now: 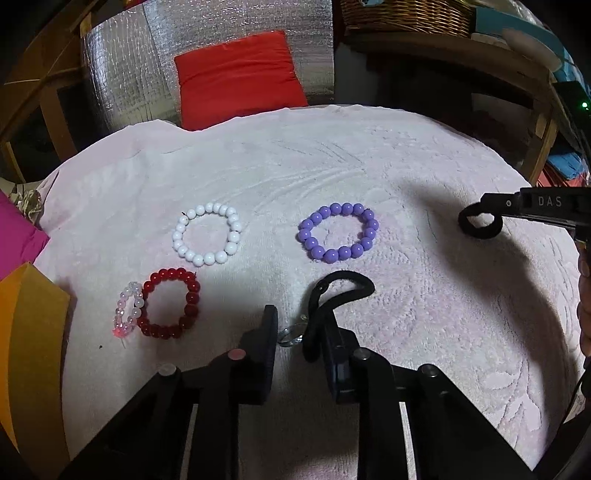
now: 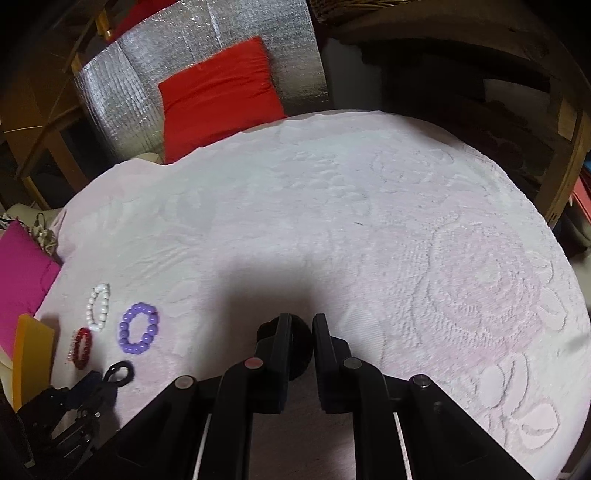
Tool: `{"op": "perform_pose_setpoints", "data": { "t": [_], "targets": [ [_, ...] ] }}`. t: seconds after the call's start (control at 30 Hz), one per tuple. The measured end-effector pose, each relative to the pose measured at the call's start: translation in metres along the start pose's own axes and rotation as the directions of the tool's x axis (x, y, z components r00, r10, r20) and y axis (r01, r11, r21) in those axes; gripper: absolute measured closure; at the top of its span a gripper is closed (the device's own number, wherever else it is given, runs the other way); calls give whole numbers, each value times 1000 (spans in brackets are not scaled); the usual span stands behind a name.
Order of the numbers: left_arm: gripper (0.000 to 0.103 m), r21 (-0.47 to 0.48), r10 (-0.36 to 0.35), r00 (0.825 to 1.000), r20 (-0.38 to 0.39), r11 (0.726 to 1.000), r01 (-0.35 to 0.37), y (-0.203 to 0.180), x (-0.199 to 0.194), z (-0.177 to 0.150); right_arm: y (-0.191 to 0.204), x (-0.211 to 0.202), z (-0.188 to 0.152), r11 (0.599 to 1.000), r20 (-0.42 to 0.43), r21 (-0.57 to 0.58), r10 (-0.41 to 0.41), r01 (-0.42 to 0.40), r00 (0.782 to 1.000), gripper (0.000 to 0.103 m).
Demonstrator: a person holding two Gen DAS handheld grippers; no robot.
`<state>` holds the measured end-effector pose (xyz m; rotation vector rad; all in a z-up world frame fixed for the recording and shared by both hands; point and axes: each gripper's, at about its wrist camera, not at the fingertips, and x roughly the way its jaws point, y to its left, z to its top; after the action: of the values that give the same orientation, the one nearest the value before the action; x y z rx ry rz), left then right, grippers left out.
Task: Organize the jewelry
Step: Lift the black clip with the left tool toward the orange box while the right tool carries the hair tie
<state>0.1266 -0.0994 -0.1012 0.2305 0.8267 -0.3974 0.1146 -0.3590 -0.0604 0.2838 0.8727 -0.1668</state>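
Observation:
On the pale pink towel point(image 1: 369, 166) lie a white bead bracelet point(image 1: 207, 234), a purple bead bracelet point(image 1: 338, 232), a dark red bead bracelet point(image 1: 170, 303) and a clear pink bead bracelet point(image 1: 128, 310) touching it. My left gripper point(image 1: 300, 321) is open; a black hair tie point(image 1: 338, 295) hangs on its right finger, and a small silver ring point(image 1: 290, 334) lies between the fingers. My right gripper point(image 2: 300, 326) is shut on a second black hair tie point(image 2: 299, 350), seen from the side in the left wrist view point(image 1: 480, 221), above the towel's right part.
An orange box point(image 1: 26, 332) and a magenta cloth point(image 1: 16, 236) sit at the left edge. A red cushion point(image 1: 236, 77) and silver foil sheet point(image 1: 122, 66) stand behind the table. A wicker basket point(image 1: 406, 14) sits on a shelf at the back.

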Motion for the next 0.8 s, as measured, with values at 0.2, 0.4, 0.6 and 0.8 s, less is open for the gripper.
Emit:
{"op": "perform_pose_setpoints", "data": {
  "t": [0.2, 0.4, 0.6, 0.8],
  "targets": [
    [81, 1, -4, 1000, 18, 1000, 4, 1, -8, 1, 9, -9, -4, 1000, 11, -6, 14, -14, 1000, 91],
    [93, -28, -36, 999, 37, 999, 37, 12, -20, 2, 18, -21, -8, 998, 24, -6, 58, -58, 998, 91],
    [94, -113, -58, 997, 58, 992, 64, 42, -33, 0, 28, -34, -11, 994, 45, -13, 107, -106, 993, 91],
    [94, -166, -64, 994, 91, 983, 79, 61, -49, -4, 42, -44, -13, 987, 54, -33, 162, -160, 985, 91]
  ]
}}
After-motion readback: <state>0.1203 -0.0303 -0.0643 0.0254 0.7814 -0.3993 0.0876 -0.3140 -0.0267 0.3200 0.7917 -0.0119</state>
